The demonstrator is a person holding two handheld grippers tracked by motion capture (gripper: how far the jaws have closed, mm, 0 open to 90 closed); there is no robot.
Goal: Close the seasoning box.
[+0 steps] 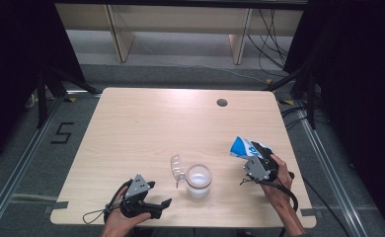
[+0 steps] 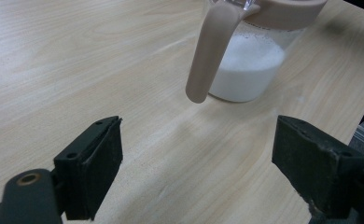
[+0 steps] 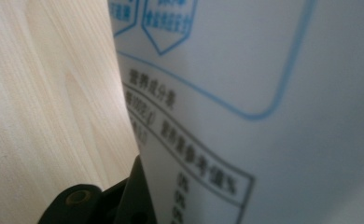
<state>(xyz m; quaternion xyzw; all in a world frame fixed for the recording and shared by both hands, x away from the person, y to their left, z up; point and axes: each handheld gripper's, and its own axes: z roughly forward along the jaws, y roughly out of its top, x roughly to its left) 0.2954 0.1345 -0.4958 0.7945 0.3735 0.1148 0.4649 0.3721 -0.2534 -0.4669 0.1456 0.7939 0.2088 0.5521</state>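
Two tools, right tool gripping bag, left tool wide open near jug

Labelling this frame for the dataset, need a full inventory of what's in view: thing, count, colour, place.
jar: 1, clear with a beige rim and handle, holds white powder, near-centre of the table, between the two tools.
jar lid: 1, clear, flipped open on the jar's left side.
bag: 1, white and blue with printed text, held up at the right side of the table.
table: 1, light wood, with a round cable hole near the far edge.
shelf unit: 1, pale wood, on the floor beyond the table.
left tool: 1, black, jaws apart, at the near left edge, facing the jar.
right tool: 1, black, closed on the bag.
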